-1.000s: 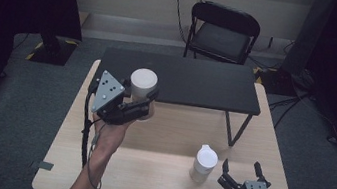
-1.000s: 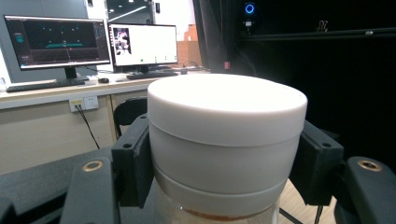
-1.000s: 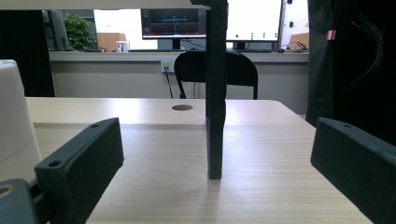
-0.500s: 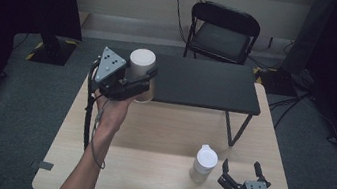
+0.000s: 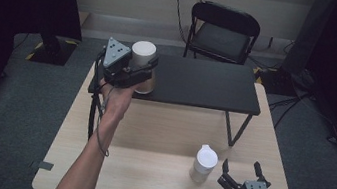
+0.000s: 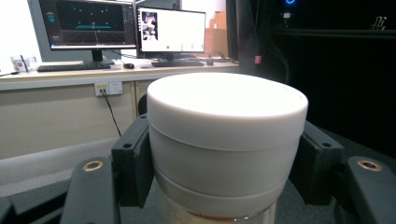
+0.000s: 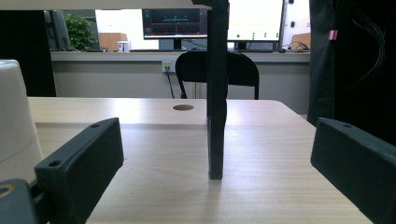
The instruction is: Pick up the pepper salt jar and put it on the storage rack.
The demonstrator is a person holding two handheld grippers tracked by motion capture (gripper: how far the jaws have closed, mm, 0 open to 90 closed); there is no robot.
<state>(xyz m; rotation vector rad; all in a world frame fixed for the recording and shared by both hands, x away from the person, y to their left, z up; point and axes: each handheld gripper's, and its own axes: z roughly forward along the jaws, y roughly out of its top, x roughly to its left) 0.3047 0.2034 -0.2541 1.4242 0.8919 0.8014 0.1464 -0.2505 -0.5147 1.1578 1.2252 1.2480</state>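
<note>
The left gripper pinches a white lidded cup just under its lid, one jaw at 9 o'clock and one at 3 o'clock of it, over the black shelf's left end. The right gripper rests on the wooden table, jaws spread, a second white cup at its 9 o'clock.

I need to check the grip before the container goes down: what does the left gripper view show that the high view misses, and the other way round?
Left gripper view: both black jaws press the sides of the white round-lidded container; two lit monitors stand behind.
High view: the container is above the left end of the black raised shelf; a second white lidded cup stands on the light wooden table beside the open right gripper.
Both: the left gripper is shut on the container.
</note>
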